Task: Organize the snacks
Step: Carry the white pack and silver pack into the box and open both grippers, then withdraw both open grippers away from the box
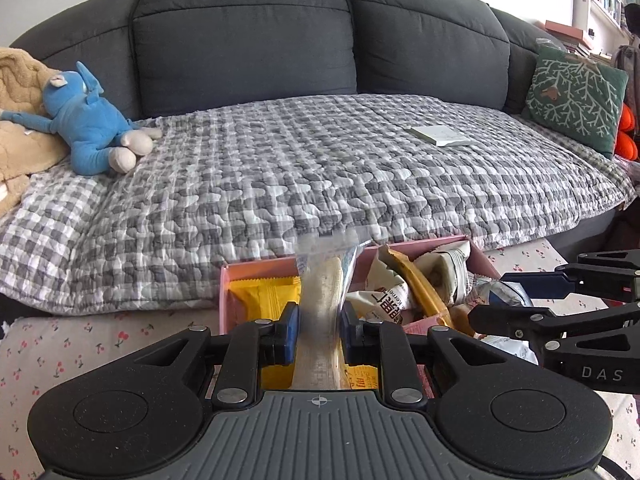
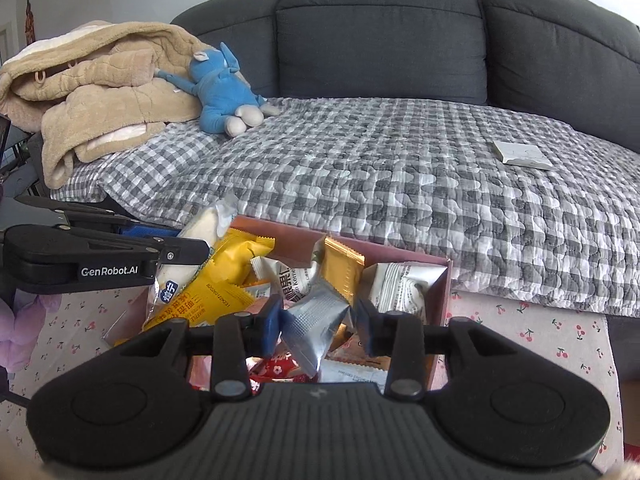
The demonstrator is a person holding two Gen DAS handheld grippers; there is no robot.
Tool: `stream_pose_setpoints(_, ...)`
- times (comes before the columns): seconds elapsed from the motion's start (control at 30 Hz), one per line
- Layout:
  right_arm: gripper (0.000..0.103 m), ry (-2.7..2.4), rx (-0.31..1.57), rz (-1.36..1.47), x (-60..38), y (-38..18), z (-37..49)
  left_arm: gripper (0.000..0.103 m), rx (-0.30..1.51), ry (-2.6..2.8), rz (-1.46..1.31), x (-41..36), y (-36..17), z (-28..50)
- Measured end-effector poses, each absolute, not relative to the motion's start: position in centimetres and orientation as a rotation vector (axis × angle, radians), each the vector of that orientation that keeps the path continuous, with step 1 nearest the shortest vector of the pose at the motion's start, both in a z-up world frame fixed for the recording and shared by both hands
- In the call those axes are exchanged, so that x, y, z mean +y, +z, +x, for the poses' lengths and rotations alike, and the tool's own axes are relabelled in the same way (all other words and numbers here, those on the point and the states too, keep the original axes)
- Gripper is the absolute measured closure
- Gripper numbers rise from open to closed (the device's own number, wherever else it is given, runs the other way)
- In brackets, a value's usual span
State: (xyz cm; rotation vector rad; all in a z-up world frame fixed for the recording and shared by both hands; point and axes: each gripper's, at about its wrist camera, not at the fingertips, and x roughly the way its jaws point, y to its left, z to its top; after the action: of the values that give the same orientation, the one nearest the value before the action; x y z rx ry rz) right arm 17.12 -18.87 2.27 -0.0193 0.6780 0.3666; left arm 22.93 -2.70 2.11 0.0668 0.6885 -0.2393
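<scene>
Sofa with checked quilt (image 1: 320, 168) behind; pink box (image 2: 444, 280) of snacks sits on the cherry-print cloth in front of it. Left gripper (image 1: 318, 330) holds a clear-wrapped white bar (image 1: 322, 280), narrow, above the box's left part. Right gripper (image 2: 320, 326) has a silver packet (image 2: 312, 320) between its jaws over the box middle; pads barely touch it. Risk: loose pinch drops the packet; the two grippers are close and could collide.
</scene>
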Motion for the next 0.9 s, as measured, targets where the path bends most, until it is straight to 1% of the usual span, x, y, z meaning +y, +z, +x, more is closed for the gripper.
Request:
stream_pose_setpoints(0.03, 0.05, 0.361, 0.672, -0.016, -19.0, 2.3, 17.0, 0.079, 0.687, -0.24, 0.064, -2.8, 2.0, 22.9)
stream_pose_setpoints(0.07, 0.048, 0.362, 0.67, -0.013, -19.2, 2.3, 16.9, 0.073, 0.685, -0.236, 0.06, -2.8, 1.9, 22.8)
stream_pose_setpoints(0.1, 0.048, 0.361, 0.672, -0.009, -19.3, 2.4, 16.9, 0.063, 0.681, -0.233, 0.056, -2.8, 1.9, 22.7)
stream_pose_setpoints(0.13, 0.047, 0.356, 0.672, -0.007, -19.4, 2.5, 16.7, 0.057, 0.678, -0.229, 0.054, -2.8, 1.9, 22.5)
stream_pose_setpoints(0.17, 0.045, 0.351, 0.671, -0.005, -19.5, 2.6, 16.5, 0.049, 0.674, -0.224, 0.052, -2.7, 1.9, 22.3)
stream_pose_setpoints(0.2, 0.041, 0.346, 0.67, -0.004, -19.7, 2.7, 16.3, 0.046, 0.672, -0.219, 0.051, -2.6, 2.0, 22.1)
stream_pose_setpoints(0.27, 0.038, 0.338, 0.666, -0.004, -19.9, 3.0, 15.7, 0.045, 0.678, -0.215, 0.048, -2.5, 2.1, 21.7)
stream_pose_setpoints(0.33, 0.035, 0.328, 0.662, -0.001, -20.2, 3.4, 15.2, 0.041, 0.682, -0.211, 0.046, -2.3, 2.4, 21.0)
stream_pose_setpoints(0.4, 0.029, 0.311, 0.656, 0.005, -20.6, 3.8, 14.4, 0.034, 0.685, -0.208, 0.045, -1.9, 2.6, 20.1)
stream_pose_setpoints(0.47, 0.025, 0.298, 0.652, 0.006, -20.9, 4.2, 13.6, 0.03, 0.692, -0.206, 0.048, -1.6, 2.8, 19.1)
stream_pose_setpoints(0.63, 0.021, 0.273, 0.65, 0.006, -21.8, 4.9, 11.4, 0.024, 0.701, -0.19, 0.053, -0.8, 3.1, 16.3)
stream_pose_setpoints(0.7, 0.019, 0.259, 0.652, 0.011, -21.9, 5.0, 10.4, 0.018, 0.704, -0.179, 0.045, -0.3, 3.2, 15.1)
stream_pose_setpoints(0.8, 0.016, 0.244, 0.659, 0.026, -21.9, 5.1, 9.1, 0.013, 0.711, -0.172, 0.037, 0.1, 3.2, 13.2)
stream_pose_setpoints(0.9, 0.014, 0.239, 0.664, 0.027, -21.4, 5.1, 7.7, 0.011, 0.719, -0.162, 0.056, 0.0, 3.2, 11.3)
